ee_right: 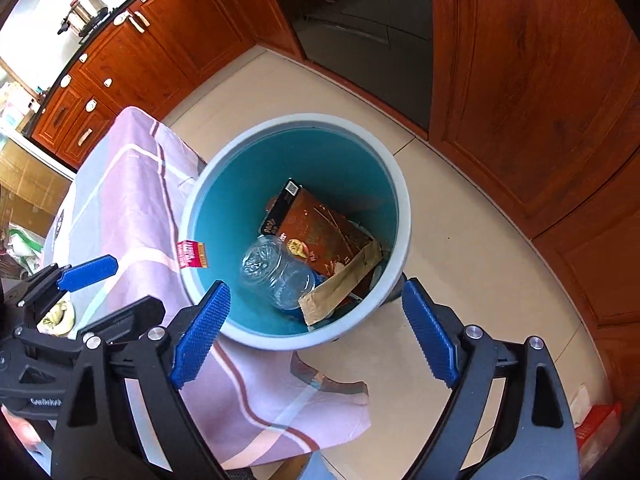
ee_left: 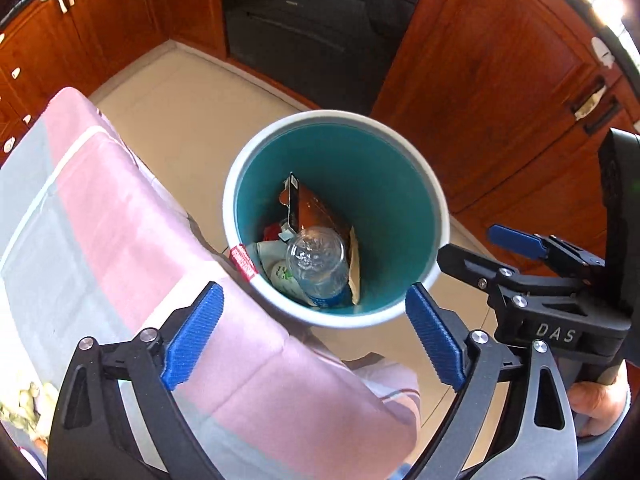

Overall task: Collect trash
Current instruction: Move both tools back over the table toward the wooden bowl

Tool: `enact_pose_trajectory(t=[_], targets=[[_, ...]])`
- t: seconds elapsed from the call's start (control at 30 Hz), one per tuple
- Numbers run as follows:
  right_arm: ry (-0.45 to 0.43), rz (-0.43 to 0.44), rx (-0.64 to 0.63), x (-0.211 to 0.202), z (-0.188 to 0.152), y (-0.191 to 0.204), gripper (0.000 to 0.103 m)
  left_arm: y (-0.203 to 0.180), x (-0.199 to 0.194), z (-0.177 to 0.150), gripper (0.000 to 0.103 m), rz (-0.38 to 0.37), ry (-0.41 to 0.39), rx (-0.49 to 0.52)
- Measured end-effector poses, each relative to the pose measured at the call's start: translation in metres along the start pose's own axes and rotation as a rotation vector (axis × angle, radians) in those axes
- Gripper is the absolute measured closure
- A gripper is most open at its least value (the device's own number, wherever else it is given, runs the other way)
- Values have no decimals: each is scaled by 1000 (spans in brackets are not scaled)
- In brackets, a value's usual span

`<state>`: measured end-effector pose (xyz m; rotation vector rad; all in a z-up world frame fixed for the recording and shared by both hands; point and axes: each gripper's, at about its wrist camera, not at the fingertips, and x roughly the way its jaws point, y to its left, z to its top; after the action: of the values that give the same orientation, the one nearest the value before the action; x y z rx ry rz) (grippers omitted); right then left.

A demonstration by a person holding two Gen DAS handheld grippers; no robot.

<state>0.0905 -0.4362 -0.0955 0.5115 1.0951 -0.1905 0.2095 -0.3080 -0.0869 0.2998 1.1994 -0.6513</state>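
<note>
Right wrist view: right gripper point(ee_right: 316, 336) and left gripper point(ee_left: 316, 338) both spread wide and empty above the bin point(ee_right: 394, 184), bottle point(ee_right: 276, 276) and carton point(ee_right: 320, 232) inside, so drop looks done; next, fetch remaining trash.

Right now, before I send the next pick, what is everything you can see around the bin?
Bin: one, teal inside, pale rim, on floor beside the table.
Plastic bottle: one, clear, inside bin.
Brown carton: one, inside bin, leaning.
Red wrapper: one, at bin rim, table side.
Tablecloth: one, pink and grey, covering table.
Cabinets: wooden, reddish-brown, behind.
Floor: beige tiles.
Left gripper: blue fingers open, empty, above bin.
Right gripper: blue fingers open, empty, above bin.
</note>
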Motion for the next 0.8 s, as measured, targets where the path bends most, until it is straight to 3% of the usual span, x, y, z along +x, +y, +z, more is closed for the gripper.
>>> enact_pose_trajectory(t=[0.4,0.8], targets=[[-51,59,-70,-48,-25,55,16,21,-68,-51,5,-1,-88,-70],[-2,132,-236,-58,-77,160,16,102,-125,-145,4,33,-145,-200]])
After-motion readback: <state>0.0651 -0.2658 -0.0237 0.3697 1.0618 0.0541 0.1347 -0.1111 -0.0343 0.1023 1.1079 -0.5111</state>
